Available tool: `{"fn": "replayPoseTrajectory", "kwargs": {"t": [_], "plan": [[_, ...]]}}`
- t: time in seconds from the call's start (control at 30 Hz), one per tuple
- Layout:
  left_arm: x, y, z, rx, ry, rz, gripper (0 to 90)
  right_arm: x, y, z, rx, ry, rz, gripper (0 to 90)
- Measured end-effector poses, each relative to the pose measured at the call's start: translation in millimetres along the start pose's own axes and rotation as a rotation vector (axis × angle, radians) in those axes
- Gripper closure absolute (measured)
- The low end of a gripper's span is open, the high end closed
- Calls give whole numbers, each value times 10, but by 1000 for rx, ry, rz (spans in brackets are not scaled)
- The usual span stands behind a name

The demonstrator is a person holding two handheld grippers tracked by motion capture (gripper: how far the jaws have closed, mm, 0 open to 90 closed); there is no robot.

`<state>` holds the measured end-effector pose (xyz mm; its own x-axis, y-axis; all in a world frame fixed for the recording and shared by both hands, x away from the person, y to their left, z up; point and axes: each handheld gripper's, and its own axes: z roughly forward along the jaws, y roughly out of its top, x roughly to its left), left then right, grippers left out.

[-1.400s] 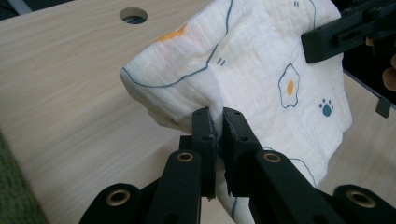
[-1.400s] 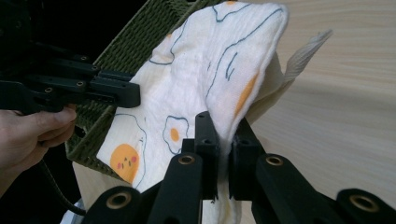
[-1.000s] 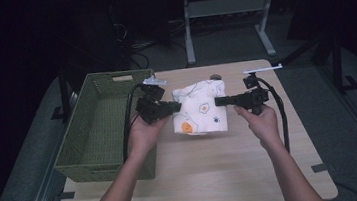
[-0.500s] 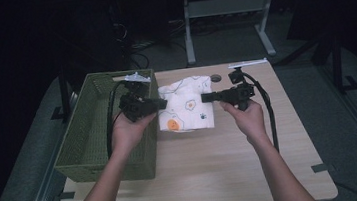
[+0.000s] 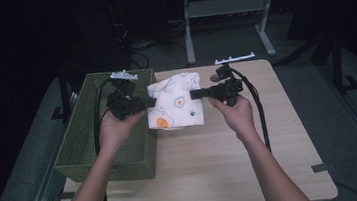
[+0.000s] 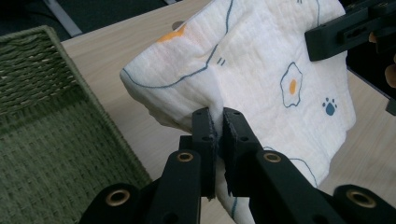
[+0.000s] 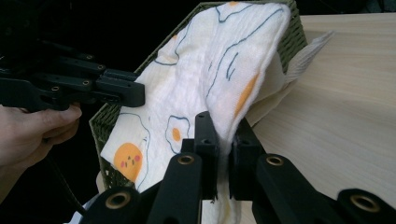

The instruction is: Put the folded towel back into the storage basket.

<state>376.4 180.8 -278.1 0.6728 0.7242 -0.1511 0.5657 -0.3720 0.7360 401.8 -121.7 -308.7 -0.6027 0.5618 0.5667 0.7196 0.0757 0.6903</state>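
Observation:
A white cloth (image 5: 176, 103) printed with fried eggs and paw marks hangs in the air between my two grippers, above the table beside the basket. My left gripper (image 5: 150, 102) is shut on the cloth's left edge; in the left gripper view its jaws pinch a fold of the cloth (image 6: 261, 70). My right gripper (image 5: 194, 94) is shut on the right edge, and in the right gripper view the cloth (image 7: 205, 88) drapes away from its jaws toward the left gripper (image 7: 135, 93). The lower part of the cloth hangs loose.
A green woven basket (image 5: 85, 140) stands on the left part of the wooden table (image 5: 224, 171), its near rim right of my left hand. Black cables trail from both grippers. A metal desk frame (image 5: 227, 10) stands behind the table in the dark.
Both hands have carried the cloth leftward and a little upward, from the table's middle toward the basket. Both grips stay the same.

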Motion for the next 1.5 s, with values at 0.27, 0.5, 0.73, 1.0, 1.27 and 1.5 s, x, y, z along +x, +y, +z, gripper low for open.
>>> {"fn": "replayPoseTrajectory", "kwargs": {"t": [0.27, 0.5, 0.73, 1.0, 1.27, 1.5], "plan": [[122, -20, -124, 2, 20, -5, 848, 114, 90, 141, 13, 7, -8, 837], [224, -71, -219, 4, 33, -11, 848, 195, 145, 257, 14, 16, -13, 837], [354, -160, -348, 3, 50, -29, 848, 292, 181, 448, 22, 41, -11, 836], [497, -232, -511, -2, 77, -46, 850, 440, 264, 648, 29, 59, -26, 836], [660, -323, -659, -2, 101, -67, 850, 564, 323, 883, 42, 77, -31, 836], [802, -400, -740, 1, 116, -85, 850, 618, 339, 1058, 57, 88, -27, 835]]}}
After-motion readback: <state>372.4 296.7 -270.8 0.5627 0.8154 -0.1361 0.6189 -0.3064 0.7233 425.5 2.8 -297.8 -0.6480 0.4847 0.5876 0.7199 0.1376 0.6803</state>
